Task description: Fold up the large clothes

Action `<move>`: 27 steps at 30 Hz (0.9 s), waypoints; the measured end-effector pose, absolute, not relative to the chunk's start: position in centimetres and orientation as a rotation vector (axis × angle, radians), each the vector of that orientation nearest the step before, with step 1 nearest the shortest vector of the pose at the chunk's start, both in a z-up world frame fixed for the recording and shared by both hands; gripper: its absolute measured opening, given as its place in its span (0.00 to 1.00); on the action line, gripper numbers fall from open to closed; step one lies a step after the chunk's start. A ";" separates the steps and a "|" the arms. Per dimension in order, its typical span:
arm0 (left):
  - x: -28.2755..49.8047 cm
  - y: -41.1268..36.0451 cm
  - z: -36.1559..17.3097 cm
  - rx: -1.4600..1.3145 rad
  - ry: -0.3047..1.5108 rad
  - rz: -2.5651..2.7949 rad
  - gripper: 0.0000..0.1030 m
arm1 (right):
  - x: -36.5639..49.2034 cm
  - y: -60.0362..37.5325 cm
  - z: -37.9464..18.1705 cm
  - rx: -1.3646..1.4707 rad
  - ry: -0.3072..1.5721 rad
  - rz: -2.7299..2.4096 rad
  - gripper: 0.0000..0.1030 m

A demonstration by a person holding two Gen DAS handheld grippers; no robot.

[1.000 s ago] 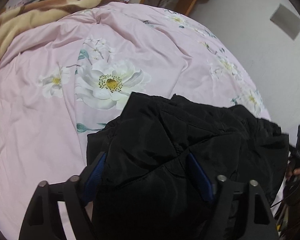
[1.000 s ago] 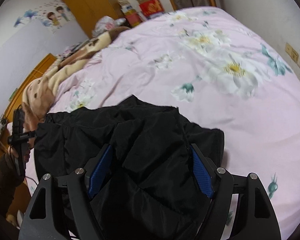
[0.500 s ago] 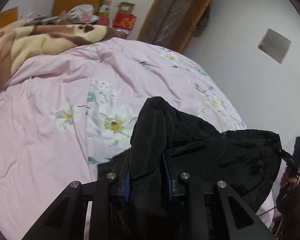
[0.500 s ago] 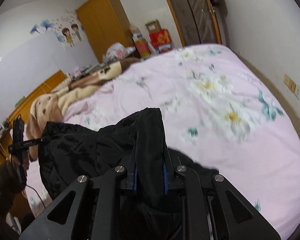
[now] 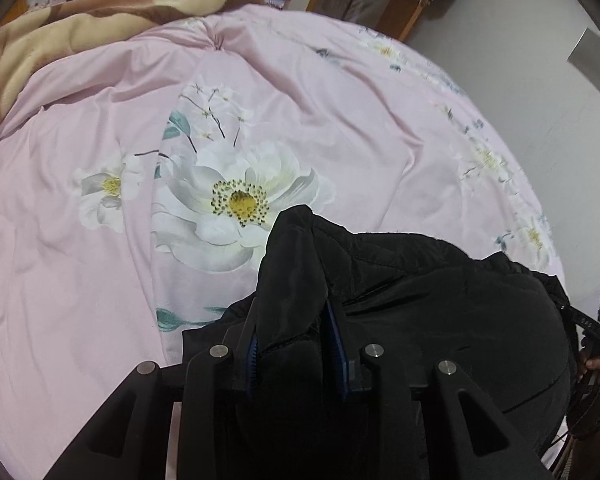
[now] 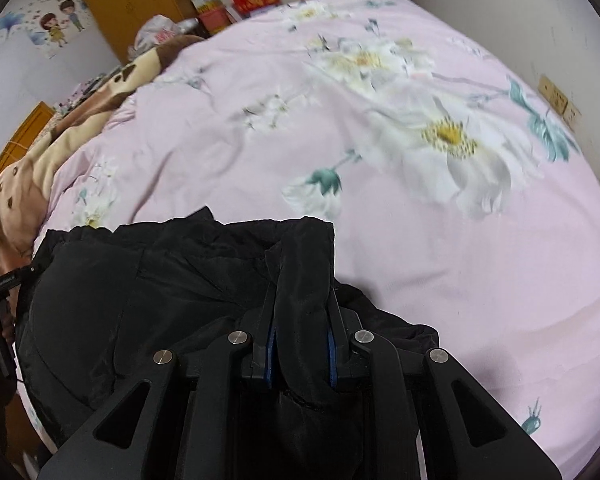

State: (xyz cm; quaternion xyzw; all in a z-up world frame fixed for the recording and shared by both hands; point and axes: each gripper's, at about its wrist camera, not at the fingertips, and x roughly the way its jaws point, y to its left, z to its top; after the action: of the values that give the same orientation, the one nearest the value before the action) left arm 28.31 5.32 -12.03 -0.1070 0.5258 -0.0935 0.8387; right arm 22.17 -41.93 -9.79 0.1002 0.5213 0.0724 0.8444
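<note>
1 black jacket (image 5: 440, 320), 2 grippers (image 5: 296, 344), 1 blanket (image 5: 80, 24).

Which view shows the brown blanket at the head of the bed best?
Left wrist view: the brown blanket spreads wide and sharp across the top. The right wrist view shows it smaller and blurred along the left edge.

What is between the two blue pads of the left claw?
A bunched fold of the black padded jacket, pinched by the left claw; the left wrist view shows it.
</note>
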 end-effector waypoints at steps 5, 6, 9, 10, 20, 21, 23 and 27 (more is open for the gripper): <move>28.5 4.9 -13.4 -0.209 1.134 -0.167 0.31 | 23.1 -40.8 -11.1 0.139 1.197 0.125 0.24; 28.4 4.7 -13.3 -0.187 1.132 -0.160 0.33 | 23.2 -40.4 -11.2 0.110 1.208 0.118 0.24; 28.5 4.8 -12.8 -0.184 1.143 -0.122 0.40 | 23.1 -40.0 -10.6 0.087 1.224 0.086 0.30; 28.4 5.0 -12.4 -0.191 1.142 -0.103 0.41 | 22.9 -40.2 -9.9 0.099 1.200 0.070 0.30; 18.8 5.3 -3.3 -0.170 0.903 -0.043 0.41 | 12.2 -41.7 0.9 0.176 0.800 0.065 0.49; 17.7 4.6 -3.2 -0.179 0.900 -0.064 0.41 | 10.8 -41.2 1.2 0.160 0.788 0.091 0.49; 16.8 3.0 -4.0 -0.170 0.928 -0.113 0.41 | 8.9 -39.7 1.0 0.115 0.777 0.151 0.49; 16.9 -0.8 -8.0 -0.053 1.029 -0.122 0.41 | 7.8 -35.5 -2.4 -0.025 0.811 0.200 0.49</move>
State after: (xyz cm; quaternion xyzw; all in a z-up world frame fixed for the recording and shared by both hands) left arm 16.85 -0.77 -8.01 -0.0254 0.4916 -0.0582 0.8685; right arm 7.81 -35.52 -2.40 -0.0120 0.3937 0.0972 0.9140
